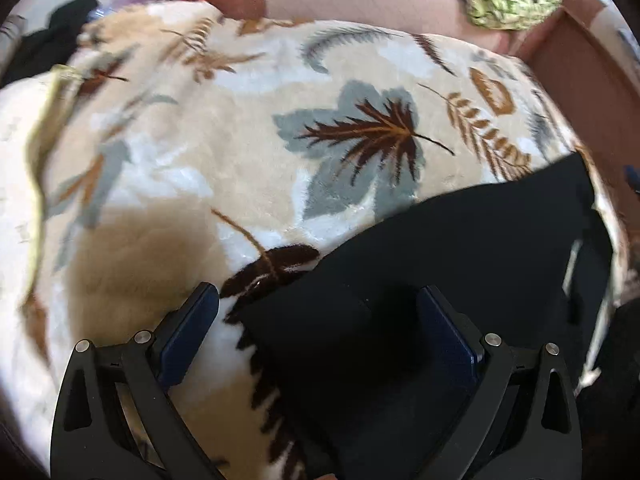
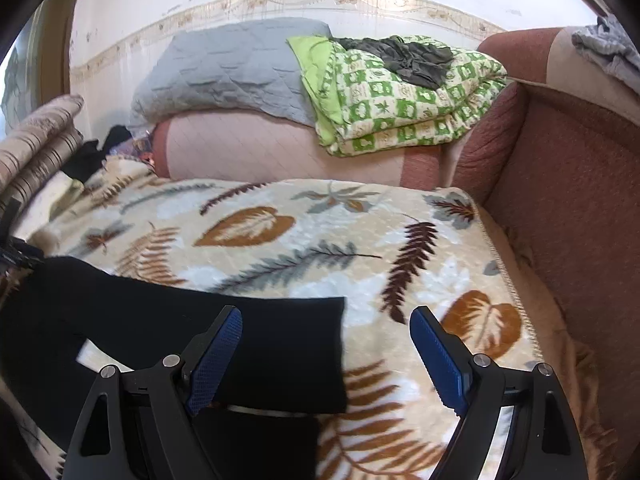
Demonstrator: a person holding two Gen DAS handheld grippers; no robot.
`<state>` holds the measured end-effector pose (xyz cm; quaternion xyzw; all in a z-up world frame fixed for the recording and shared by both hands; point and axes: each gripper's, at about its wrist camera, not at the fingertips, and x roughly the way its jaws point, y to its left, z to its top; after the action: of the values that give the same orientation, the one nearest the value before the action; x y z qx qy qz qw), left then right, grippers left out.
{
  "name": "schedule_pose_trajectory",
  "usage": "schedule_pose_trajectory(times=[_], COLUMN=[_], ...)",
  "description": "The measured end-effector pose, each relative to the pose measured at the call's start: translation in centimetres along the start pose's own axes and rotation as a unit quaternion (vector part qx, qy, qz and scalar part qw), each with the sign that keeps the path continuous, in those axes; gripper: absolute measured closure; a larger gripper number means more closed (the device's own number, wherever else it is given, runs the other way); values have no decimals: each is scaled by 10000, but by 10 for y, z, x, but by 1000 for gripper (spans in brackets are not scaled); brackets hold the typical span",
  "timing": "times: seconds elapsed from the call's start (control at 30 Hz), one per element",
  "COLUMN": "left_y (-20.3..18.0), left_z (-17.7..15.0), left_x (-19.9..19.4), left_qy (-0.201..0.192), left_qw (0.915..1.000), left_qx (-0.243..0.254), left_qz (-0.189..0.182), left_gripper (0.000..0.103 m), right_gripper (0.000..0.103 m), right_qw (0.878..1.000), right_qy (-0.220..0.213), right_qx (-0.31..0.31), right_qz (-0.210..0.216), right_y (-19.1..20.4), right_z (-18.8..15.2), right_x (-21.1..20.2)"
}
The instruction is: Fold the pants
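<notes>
Black pants [image 1: 460, 264] lie flat on a leaf-patterned blanket [image 1: 224, 144]. In the left wrist view my left gripper [image 1: 318, 304] is open, low over a corner of the pants, with the cloth's edge between the blue pads. In the right wrist view the pants [image 2: 240, 336] stretch from the left to a straight end edge. My right gripper [image 2: 326, 328] is open over that end edge; its left pad [image 2: 216, 360] is above the black cloth and its right pad [image 2: 438, 356] above the blanket [image 2: 280, 232]. Neither gripper holds anything.
A pink sofa back [image 2: 280, 148] carries a folded green checked quilt [image 2: 400, 100] and a grey quilt [image 2: 224, 68]. A reddish sofa arm [image 2: 568, 184] bounds the right side. Dark clothes [image 2: 92, 156] lie at the far left, and a striped cushion [image 2: 36, 140] beside them.
</notes>
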<state>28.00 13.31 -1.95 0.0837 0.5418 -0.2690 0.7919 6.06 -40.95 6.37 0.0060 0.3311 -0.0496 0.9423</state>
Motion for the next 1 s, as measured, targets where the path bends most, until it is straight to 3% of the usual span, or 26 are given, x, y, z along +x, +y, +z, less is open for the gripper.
schedule_pose_trajectory(times=[0.03, 0.2, 0.43, 0.5, 0.57, 0.73, 0.83, 0.93, 1.0], left_y=[7, 11, 0, -3, -5, -12, -10, -8, -7], left_z=[1, -3, -1, -2, -2, -5, -6, -5, -6], left_x=[2, 11, 9, 5, 0, -12, -18, -18, -20], left_qy=[42, 153, 130, 175, 211, 125, 42, -7, -85], left_qw=[9997, 9976, 9964, 9955, 9953, 9956, 9971, 9986, 9984], left_qx=[12, 329, 505, 564, 542, 634, 602, 531, 464], left_qz=[-223, -589, -664, -747, -776, -675, -475, 83, 312], left_gripper=[3, 1, 3, 19, 45, 77, 88, 98, 98], right_gripper=[19, 19, 19, 19, 19, 19, 19, 19, 19], right_qw=[10000, 9996, 9985, 9988, 9991, 9987, 9984, 9981, 9978], right_qy=[7, -57, 25, 35, 15, -9, -46, -112, -138], right_qx=[6, 283, 537, 478, 425, 505, 551, 600, 648], right_qz=[-37, -77, 78, 77, 61, 78, 80, 45, 66], right_y=[-3, -19, -20, -17, -14, -17, -21, -26, -30], right_z=[-1, 0, 4, 4, 4, 4, 3, 4, 4], right_x=[0, -1, 5, 6, 5, 3, 2, 1, 1])
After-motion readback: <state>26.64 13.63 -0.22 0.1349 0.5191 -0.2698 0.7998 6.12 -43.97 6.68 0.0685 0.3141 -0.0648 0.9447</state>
